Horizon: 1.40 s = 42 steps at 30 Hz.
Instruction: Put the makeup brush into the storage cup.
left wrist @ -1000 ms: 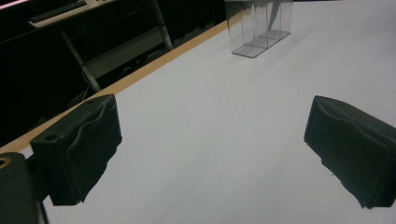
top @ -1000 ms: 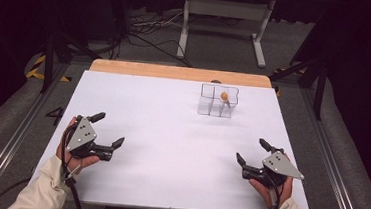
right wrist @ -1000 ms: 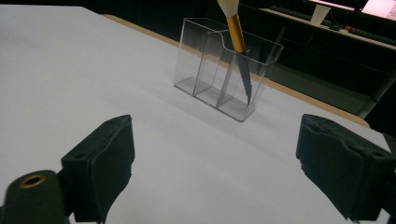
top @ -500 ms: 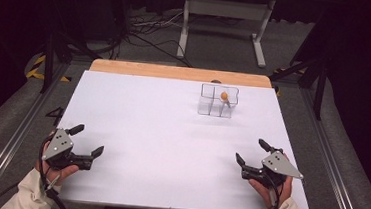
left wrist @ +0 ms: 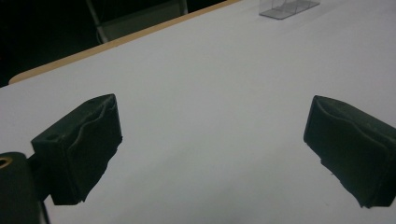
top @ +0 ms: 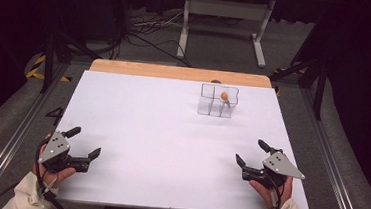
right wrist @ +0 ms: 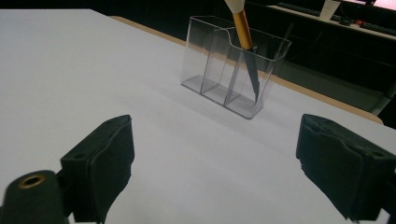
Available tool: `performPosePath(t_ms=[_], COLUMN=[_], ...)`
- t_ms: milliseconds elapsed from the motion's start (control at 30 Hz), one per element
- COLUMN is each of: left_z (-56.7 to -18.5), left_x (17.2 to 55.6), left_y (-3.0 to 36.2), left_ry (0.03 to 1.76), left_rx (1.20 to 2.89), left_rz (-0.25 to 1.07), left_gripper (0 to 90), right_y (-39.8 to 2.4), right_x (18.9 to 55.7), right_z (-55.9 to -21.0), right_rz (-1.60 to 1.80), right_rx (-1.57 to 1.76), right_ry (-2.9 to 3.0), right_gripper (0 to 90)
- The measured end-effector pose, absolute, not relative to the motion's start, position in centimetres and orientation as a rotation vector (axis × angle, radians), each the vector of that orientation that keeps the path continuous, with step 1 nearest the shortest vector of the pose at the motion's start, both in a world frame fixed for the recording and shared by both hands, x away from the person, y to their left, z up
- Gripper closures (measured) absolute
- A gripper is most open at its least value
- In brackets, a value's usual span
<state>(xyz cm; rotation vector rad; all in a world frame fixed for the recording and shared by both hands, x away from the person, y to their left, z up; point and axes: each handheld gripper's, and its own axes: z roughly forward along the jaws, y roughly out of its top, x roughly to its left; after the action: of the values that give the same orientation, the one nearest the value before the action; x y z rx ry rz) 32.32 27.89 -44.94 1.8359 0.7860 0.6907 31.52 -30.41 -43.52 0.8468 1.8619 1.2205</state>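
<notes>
Now left gripper point(top: 81, 142) drawn back to near left table point(top: 137, 116) corner, jaws wide, empty. Right gripper point(top: 251, 152) unmoved, jaws wide, empty. Gold-handled tool point(right wrist: 246, 42) stands tilted in clear organizer point(top: 217, 101), far right. Likely rest pose; nothing engaged.

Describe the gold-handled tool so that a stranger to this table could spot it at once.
Start at the white table and look to its far right part, near the wooden edge, where a clear plastic holder with several compartments stands. The tool leans in one end compartment: gold handle, pale tip on top, dark blade pointing down. It is the holder's sole coloured content.
</notes>
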Motion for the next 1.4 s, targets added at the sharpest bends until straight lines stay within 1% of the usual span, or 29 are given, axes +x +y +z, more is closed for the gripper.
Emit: performPosePath(t_ms=[267, 433, 567, 600, 633, 767, 1400], left_z=[-44.8, -44.7, -44.6, -44.6, -44.6, -44.5, -44.8], left_x=[32.1, 32.0, 32.0, 32.0, 32.0, 31.9, 32.6], left_y=[26.3, 25.8, 25.6, 25.5, 25.4, 25.7, 25.8], left_ry=[0.711, 0.688, 0.691, 0.689, 0.68, 0.687, 0.71], left_rx=[1.849, 1.85, 1.836, 1.839, 1.837, 1.796, 1.808], left_rz=[0.638, 0.632, 0.633, 0.642, 0.651, 0.661, 0.655], left_gripper=[4.8, 4.6, 4.5, 4.2, 3.9, 3.7, 3.5], right_y=[-30.4, -30.1, -30.1, -30.0, -30.0, -30.0, -30.4], right_x=[31.2, 31.1, 31.3, 31.4, 31.4, 31.3, 31.0], right_z=[-43.3, -43.4, -43.6, -43.7, -43.7, -43.7, -43.8], right_rz=[1.222, 1.222, 1.223, 1.22, 1.22, 1.218, 1.218], right_rx=[0.844, 0.836, 0.842, 0.852, 0.854, 0.853, 0.863], right_ry=[1.846, 1.86, 1.891, 1.893, 1.896, 1.897, 1.876], right_gripper=[12.7, 12.3, 11.4, 9.1, 8.6, 8.2, 7.5])
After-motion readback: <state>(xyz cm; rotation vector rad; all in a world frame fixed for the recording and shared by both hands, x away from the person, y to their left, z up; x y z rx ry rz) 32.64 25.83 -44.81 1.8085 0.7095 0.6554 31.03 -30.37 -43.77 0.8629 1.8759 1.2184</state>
